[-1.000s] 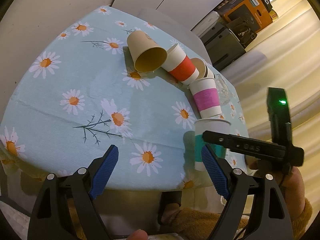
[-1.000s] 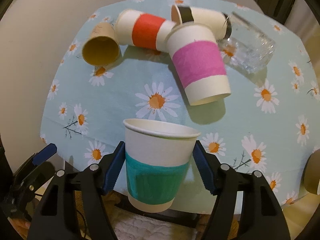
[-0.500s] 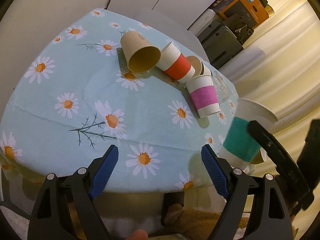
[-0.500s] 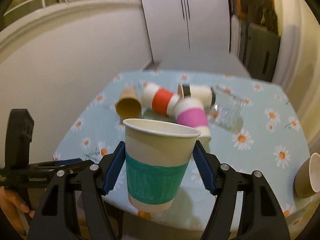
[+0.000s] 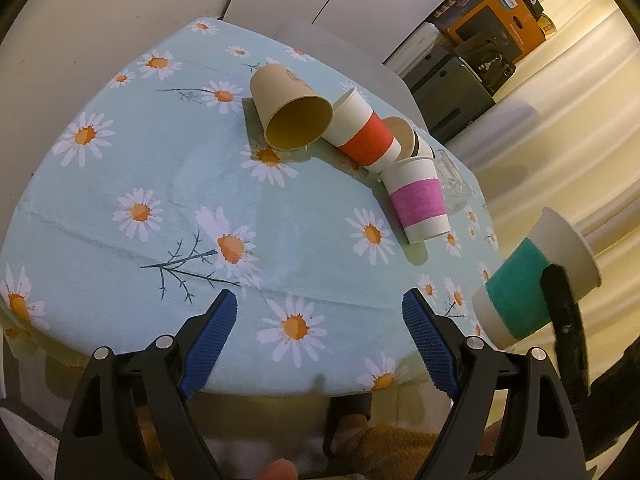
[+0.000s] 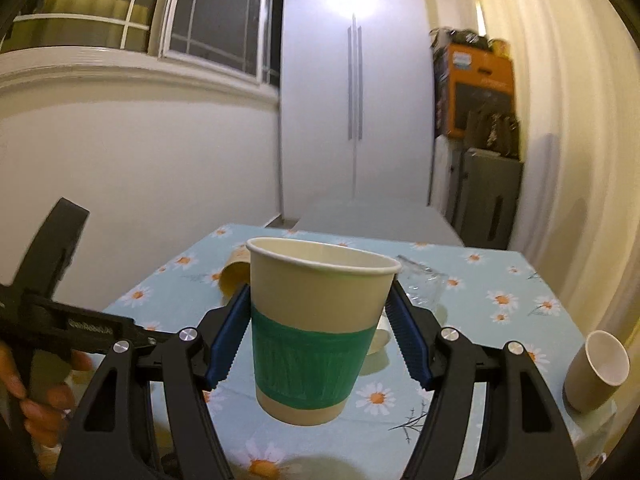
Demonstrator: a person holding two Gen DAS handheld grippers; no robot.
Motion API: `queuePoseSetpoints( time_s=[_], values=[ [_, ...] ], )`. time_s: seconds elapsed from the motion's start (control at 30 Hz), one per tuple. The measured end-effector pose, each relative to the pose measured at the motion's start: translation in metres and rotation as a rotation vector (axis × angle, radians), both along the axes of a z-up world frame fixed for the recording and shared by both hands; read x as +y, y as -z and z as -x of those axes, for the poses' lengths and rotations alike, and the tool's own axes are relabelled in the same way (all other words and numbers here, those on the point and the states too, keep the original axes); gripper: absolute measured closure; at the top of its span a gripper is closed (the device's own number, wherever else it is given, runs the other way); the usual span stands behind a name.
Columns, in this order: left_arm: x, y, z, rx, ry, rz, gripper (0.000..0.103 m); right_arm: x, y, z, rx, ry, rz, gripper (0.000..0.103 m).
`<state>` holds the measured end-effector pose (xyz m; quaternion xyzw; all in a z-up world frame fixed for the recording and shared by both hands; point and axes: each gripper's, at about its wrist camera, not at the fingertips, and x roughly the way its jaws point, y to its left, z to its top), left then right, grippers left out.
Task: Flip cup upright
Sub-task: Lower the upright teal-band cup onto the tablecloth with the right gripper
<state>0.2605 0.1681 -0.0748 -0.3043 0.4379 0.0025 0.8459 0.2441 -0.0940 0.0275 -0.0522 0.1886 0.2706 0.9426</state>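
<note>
My right gripper is shut on a white paper cup with a green band, mouth up, held in the air above the near part of the daisy tablecloth. The same cup shows at the right of the left wrist view, tilted, off the table's right edge. My left gripper is open and empty over the near table edge. A tan cup, a red-band cup and a pink-band cup lie on their sides in a cluster.
A glass and a dark-band cup lie behind the cluster. A tan cup stands upright at the table's right edge. A white wall, a white cabinet and boxes lie beyond the table.
My right gripper has lifted the green-band cup off the table and carried it up and to the right, its view tilting up toward the room. The left gripper has stayed open in place.
</note>
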Motion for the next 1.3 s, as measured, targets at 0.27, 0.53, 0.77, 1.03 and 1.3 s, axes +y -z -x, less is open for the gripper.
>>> queuePoseSetpoints(
  time_s=[0.27, 0.53, 0.77, 1.03, 1.3],
  values=[
    [-0.004, 0.004, -0.006, 0.010, 0.006, -0.012, 0.020, -0.003, 0.041, 0.003, -0.071, 0.146, -0.022, 0.035],
    [-0.008, 0.009, -0.010, 0.026, 0.003, -0.029, 0.020, 0.015, 0.075, 0.012, -0.140, 0.135, 0.068, 0.035],
    [-0.009, 0.012, -0.013, 0.035, 0.003, -0.038, 0.020, 0.017, 0.087, 0.009, -0.132, 0.135, 0.072, 0.035],
    [-0.012, 0.012, -0.015, 0.033, 0.014, -0.043, 0.020, 0.017, 0.096, 0.014, -0.124, 0.125, 0.103, 0.034],
    [-0.014, 0.011, -0.014, 0.028, 0.018, -0.047, 0.020, 0.017, 0.097, 0.019, -0.104, 0.103, 0.112, 0.028]
  ],
)
